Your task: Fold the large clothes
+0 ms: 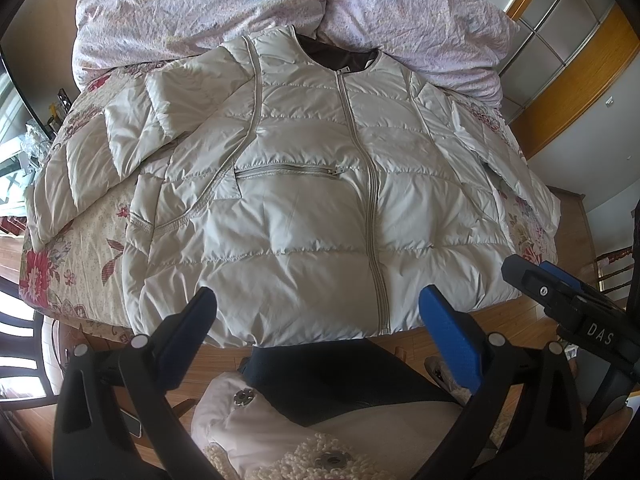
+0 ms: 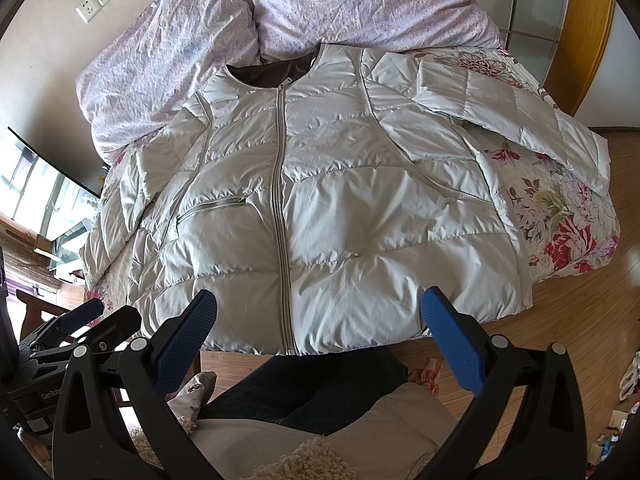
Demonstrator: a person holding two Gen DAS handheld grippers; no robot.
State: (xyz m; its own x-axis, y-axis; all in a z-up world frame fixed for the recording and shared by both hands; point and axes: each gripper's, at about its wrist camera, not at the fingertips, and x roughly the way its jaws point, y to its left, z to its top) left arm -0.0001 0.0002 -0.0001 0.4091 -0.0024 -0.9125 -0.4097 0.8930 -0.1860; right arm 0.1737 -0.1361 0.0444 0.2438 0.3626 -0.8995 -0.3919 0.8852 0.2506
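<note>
Jacket (image 1: 304, 184), pale, quilted and zipped shut, is shown laid face up on the floral bedspread (image 1: 92, 236), with its collar toward the crumpled pink duvet (image 1: 208, 4) and its hem at the near edge of the bed. Both sleeves are spread outward: the left sleeve (image 1: 100, 152) is angled down toward the bed's left side, and the right sleeve (image 2: 516, 108) is stretched toward the far right corner. The left gripper (image 1: 318, 316) and the right gripper (image 2: 320, 320) are held just above the hem, side by side, each with its blue-padded fingers spread wide and nothing between them. No cloth is touched yet.

The step in hand is judged to be the first fold, which has not been started. For a clean result, each sleeve is best taken near the cuff and at the shoulder seam, then carried across the chest so that it lies flat along the zipper (image 2: 280, 184). The padded filling is likely to spring back, so only the outer shell should be pinched, with a firm closure, and the folded part pressed down before release. The hem overhangs the bed edge slightly; care is advised that the jacket is not dragged off toward the person's lap (image 2: 320, 404).
</note>
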